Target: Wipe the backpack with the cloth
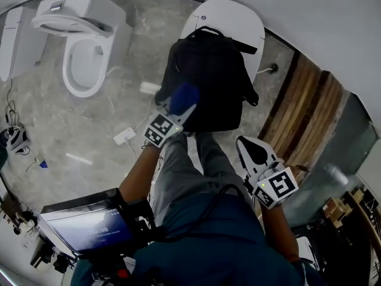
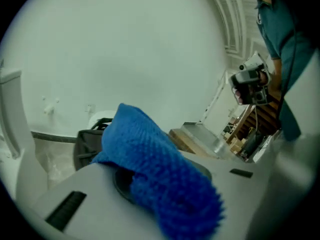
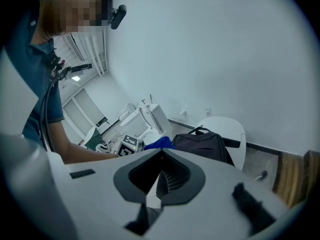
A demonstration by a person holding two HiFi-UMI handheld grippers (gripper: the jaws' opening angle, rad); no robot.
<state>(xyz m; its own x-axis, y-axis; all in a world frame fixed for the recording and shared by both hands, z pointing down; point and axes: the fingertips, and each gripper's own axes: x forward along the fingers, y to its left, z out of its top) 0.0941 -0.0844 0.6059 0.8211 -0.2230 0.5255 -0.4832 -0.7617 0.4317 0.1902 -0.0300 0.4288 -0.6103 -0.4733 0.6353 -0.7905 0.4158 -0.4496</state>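
Standing backpack [image 1: 208, 82], handle [image 1: 205, 32] uppermost, left claw [image 1: 178, 113] clamping cloth [image 1: 184, 94]

Cloth [image 2: 160, 179] lay over left gripper [image 1: 177, 113], covering its jaws in left gripper view; cloth's near end was blurred. Backpack [image 2: 89, 146] was mostly hidden behind cloth there. In right gripper view, backpack's lower part was hidden by right gripper [image 3: 159, 176] body. White oval surface [image 1: 238, 22] was largely covered by backpack. Screen [image 1: 89, 228] readout was too small to read.
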